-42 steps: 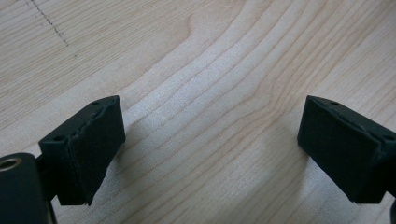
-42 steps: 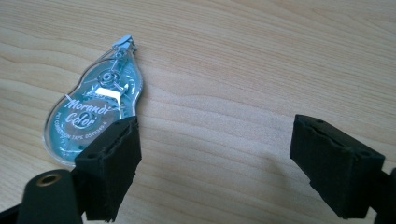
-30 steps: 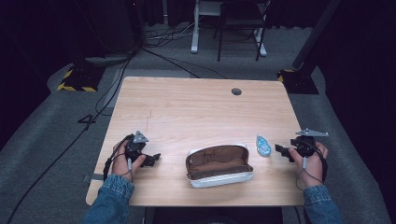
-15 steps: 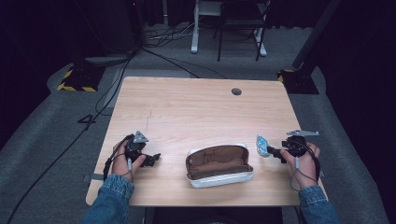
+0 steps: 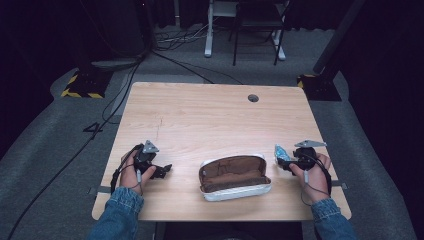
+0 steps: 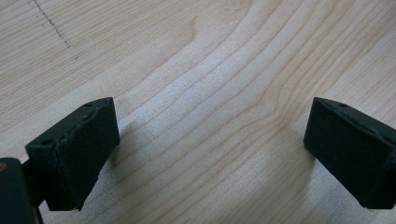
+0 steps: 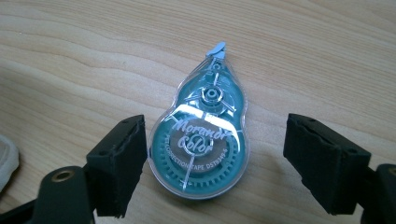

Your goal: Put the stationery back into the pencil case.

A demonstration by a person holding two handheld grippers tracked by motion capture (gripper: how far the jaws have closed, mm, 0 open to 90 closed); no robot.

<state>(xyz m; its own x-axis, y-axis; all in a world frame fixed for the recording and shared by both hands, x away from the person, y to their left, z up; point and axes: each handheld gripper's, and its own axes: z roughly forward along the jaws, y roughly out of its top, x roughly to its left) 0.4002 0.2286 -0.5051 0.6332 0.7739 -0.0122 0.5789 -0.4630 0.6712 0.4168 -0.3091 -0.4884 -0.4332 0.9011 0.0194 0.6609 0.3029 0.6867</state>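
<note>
A teal correction-tape dispenser with a clear shell lies flat on the wooden table, near the right edge. My right gripper is open and straddles its wide end. The jaws have just been closing with the dispenser between them. The left pad sits right at its side and the right pad stands well clear. An open brown-lined pouch with a white shell rests at the front centre. My left gripper lies on the table to the left, open, with bare wood between its pads.
A round cable hole sits near the table's far edge. The pouch's white rim shows just left of my right gripper. Cables and a black-and-yellow base lie on the floor beyond the table.
My right hand has slid left up to the correction tape, which now lies between its jaws, and the jaws stand narrower. The left hand has kept still.
</note>
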